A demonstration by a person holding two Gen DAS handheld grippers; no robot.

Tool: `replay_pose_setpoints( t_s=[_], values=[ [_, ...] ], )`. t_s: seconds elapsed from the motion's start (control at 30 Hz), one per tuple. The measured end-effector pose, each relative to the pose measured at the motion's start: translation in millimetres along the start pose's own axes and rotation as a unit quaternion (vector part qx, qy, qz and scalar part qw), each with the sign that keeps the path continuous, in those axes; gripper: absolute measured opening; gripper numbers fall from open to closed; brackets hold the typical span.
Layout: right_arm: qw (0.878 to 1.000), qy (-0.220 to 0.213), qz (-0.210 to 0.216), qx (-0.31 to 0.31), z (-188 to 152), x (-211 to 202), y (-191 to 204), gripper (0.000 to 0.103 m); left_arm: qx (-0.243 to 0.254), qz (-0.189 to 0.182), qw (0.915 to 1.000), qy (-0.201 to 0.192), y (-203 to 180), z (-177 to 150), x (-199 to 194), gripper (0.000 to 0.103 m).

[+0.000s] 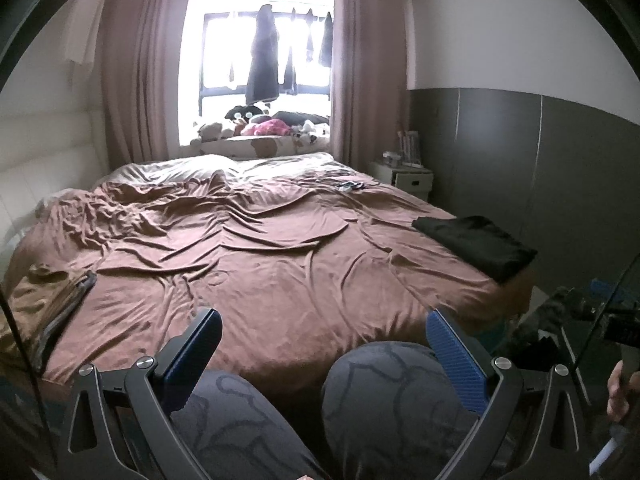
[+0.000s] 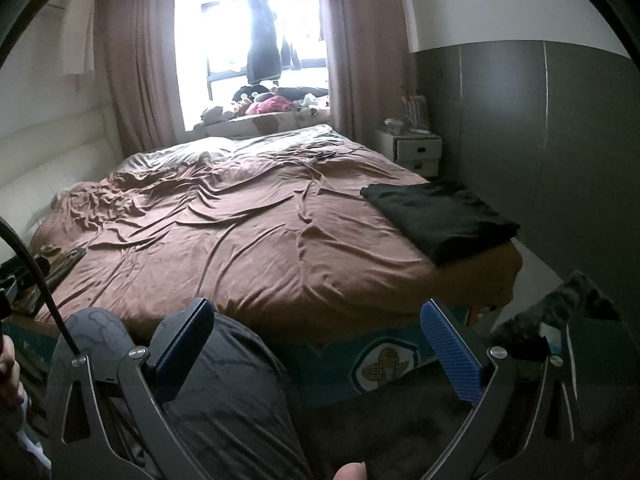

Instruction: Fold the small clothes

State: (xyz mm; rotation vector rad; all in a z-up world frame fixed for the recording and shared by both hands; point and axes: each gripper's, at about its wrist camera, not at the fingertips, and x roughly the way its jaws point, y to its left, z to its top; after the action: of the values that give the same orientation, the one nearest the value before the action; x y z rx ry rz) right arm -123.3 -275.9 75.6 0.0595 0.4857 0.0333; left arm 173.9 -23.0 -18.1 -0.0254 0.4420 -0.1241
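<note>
A folded black garment [image 1: 476,246] [image 2: 440,216] lies at the right near corner of the bed. A heap of tan and grey clothes [image 1: 48,300] [image 2: 60,262] rests on the bed's left near edge. My left gripper [image 1: 324,322] stands open above the person's knees [image 1: 380,384], short of the bed, with nothing between its fingers. My right gripper [image 2: 318,314] is also open and empty, held low before the bed's foot, over a thigh [image 2: 224,380]. Both are well apart from either pile.
The bed [image 1: 280,248] wears a wrinkled brown cover. A white nightstand [image 2: 414,152] stands at the far right beside a grey wall. Soft toys [image 1: 256,124] crowd the window sill between pink curtains. A teal patterned box [image 2: 384,360] sits under the bed's foot.
</note>
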Motion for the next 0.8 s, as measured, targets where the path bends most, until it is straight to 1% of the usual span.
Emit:
replay_pose_setpoints(
  t_s=[0.33, 0.4, 0.7, 0.8],
  values=[
    [1.000, 0.007, -0.004, -0.009, -0.5, 1.9, 12.7, 0.103, -0.012, 0.003, 0.9999, -0.002, 6.9, -3.8, -3.3, 0.103],
    [1.000, 0.011, 0.001, -0.006, 0.0, 2.4, 12.9, 0.103, -0.013, 0.002, 0.9999, -0.001, 8.1, -4.2, -3.3, 0.103],
    [1.000, 0.013, -0.001, -0.019, -1.1, 1.6, 21.2, 0.103, -0.018, 0.001, 0.9998, 0.003, 11.5, -6.1, -2.2, 0.103],
    [1.000, 0.015, 0.004, -0.013, -1.2, 0.8, 21.5, 0.103, -0.018, 0.001, 0.9998, 0.003, 11.7, -6.4, -2.4, 0.103]
  ],
)
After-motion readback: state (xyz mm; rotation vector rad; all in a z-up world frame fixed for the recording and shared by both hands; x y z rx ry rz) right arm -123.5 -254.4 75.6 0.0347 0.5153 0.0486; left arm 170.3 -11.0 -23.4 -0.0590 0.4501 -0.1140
